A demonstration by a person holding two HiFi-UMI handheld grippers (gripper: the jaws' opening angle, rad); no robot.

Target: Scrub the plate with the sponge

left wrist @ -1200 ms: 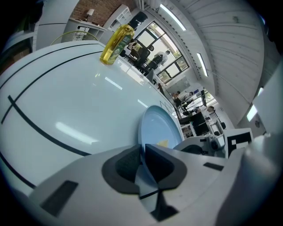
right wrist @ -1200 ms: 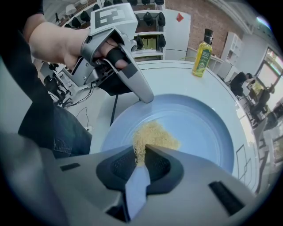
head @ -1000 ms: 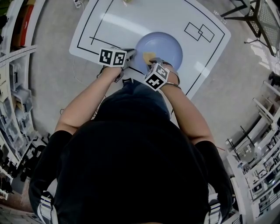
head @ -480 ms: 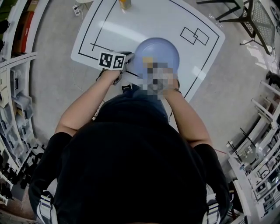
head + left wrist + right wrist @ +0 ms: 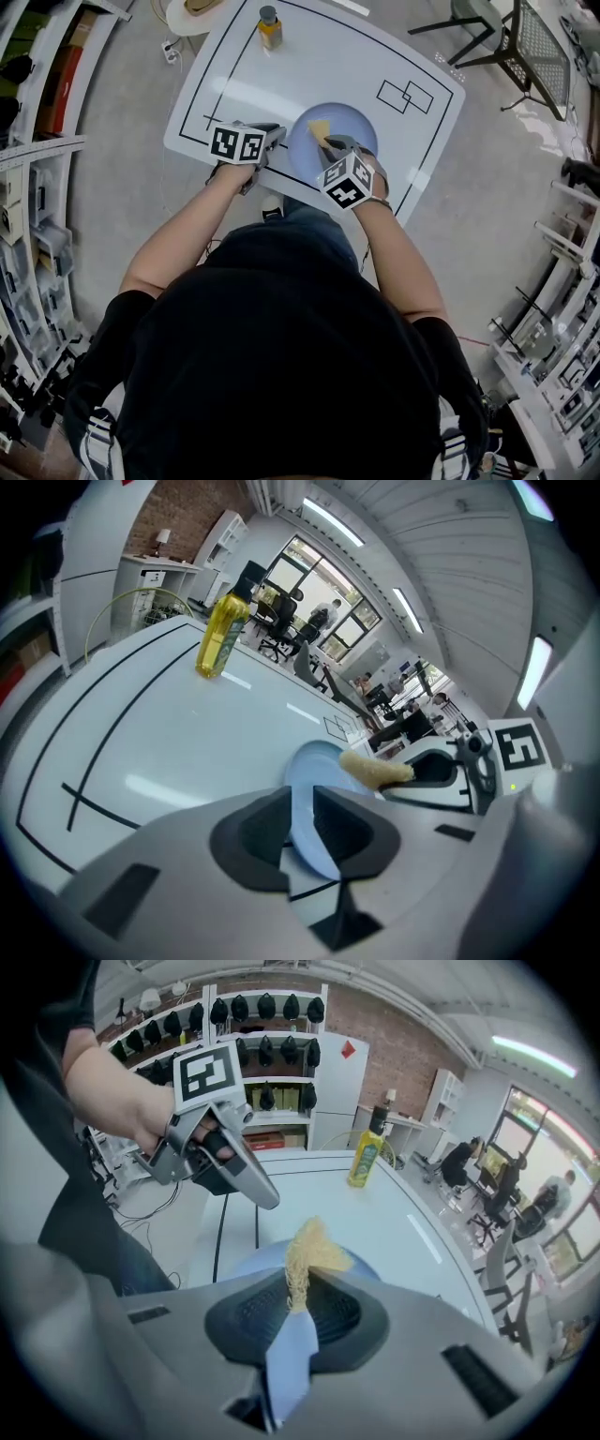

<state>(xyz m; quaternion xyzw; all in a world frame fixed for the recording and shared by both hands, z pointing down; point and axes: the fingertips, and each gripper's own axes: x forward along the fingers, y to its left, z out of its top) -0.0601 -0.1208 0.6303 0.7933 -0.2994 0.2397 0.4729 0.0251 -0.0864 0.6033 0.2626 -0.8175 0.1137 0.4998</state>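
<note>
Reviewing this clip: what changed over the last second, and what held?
The right gripper carried the sponge a little across the plate, from its near left part toward the middle. Unchanged: right gripper shut on the sponge, left gripper clamped on the plate's left rim.

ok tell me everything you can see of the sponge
The sponge is a small yellow piece that looks coarse and porous. The right gripper is shut on one end and squeezes it thin, and the free end flares into a wedge past the jaws. It is held over the pale blue plate, toward its rim nearest the left gripper. Whether its tip presses on the plate cannot be told. Nothing else touches it.
</note>
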